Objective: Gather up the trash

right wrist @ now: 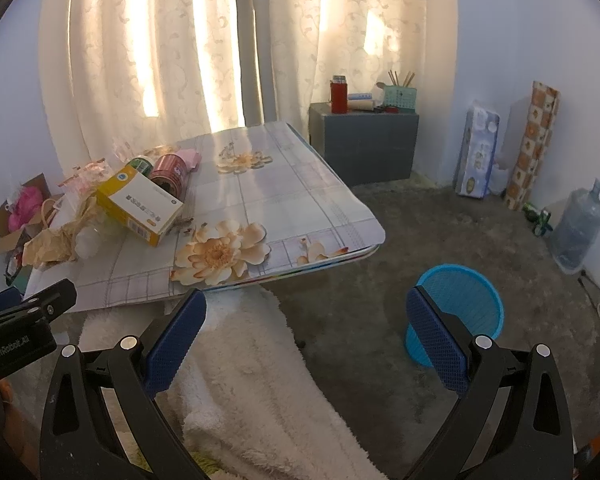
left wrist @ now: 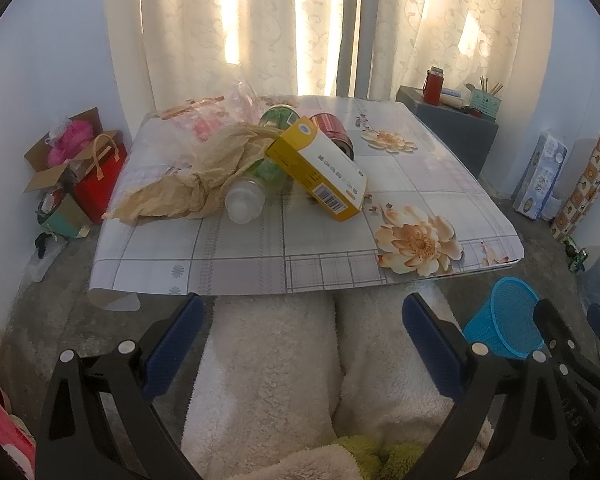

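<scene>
Both claws, left (left wrist: 300,344) and right (right wrist: 306,336), spread wide and empty; heaped upper left on worktop (left wrist: 260,256), yellow carton (left wrist: 320,170) propped on bottle (left wrist: 246,198), liable to tumble, missing blue basket (right wrist: 460,312) lower right.

White lettering reading roughly "GenRobot_AU" is showing on the black body of the left gripper (right wrist: 48,304), at the left edge of the right wrist view; the last characters are blurring, so that spelling is uncertain. The yellow-and-white box (left wrist: 320,168) lying on the surface (left wrist: 440,184) is carrying a black barcode on its near end, a round blue emblem on its far yellow end, and a line of dark printed characters along its white face, too small to make out. Print on the cans and wrappers behind it is staying illegible.
</scene>
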`<state>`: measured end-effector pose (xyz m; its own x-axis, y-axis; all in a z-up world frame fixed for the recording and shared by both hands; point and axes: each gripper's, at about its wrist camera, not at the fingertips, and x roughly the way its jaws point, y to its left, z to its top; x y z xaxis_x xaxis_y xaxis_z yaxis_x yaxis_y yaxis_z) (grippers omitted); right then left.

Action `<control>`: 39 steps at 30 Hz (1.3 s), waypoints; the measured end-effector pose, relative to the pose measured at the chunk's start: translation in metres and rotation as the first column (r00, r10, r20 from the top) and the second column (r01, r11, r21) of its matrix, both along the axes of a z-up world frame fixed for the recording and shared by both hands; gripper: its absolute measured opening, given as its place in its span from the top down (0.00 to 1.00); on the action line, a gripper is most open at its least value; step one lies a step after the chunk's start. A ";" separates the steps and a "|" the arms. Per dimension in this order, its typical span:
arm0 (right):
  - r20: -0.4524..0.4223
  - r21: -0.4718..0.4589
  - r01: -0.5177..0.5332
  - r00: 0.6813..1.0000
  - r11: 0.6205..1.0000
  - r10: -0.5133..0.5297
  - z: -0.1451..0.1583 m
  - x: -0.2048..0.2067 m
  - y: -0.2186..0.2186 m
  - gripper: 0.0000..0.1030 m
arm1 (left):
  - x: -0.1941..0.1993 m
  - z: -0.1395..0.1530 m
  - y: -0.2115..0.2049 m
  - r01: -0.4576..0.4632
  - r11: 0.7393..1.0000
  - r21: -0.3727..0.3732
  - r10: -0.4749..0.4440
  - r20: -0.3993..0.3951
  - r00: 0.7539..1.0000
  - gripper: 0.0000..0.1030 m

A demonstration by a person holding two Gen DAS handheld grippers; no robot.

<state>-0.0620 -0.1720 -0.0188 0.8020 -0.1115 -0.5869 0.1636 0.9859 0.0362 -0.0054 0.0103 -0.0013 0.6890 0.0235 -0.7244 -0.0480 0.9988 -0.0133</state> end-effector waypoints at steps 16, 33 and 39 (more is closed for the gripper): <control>0.084 0.028 -0.033 0.996 0.999 0.030 0.022 0.041 -0.011 0.07 | 0.024 0.016 0.045 -0.106 0.994 0.000 0.106 -0.006 0.994 0.06; 0.057 0.061 -0.411 0.911 0.910 0.408 0.008 0.116 0.049 0.07 | 0.046 -0.020 0.111 -0.043 0.962 -0.269 0.071 0.095 0.993 0.06; 0.032 0.096 -0.572 0.820 0.815 0.572 0.018 0.157 0.073 0.07 | 0.063 -0.019 0.109 0.029 0.959 -0.282 0.004 0.117 0.993 0.06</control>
<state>0.0952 -0.0989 -0.0012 0.7040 0.4247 -0.5692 -0.4288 0.8931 0.1361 0.0572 0.1196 -0.0208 0.7672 -0.1794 -0.6158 -0.0173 0.9540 -0.2994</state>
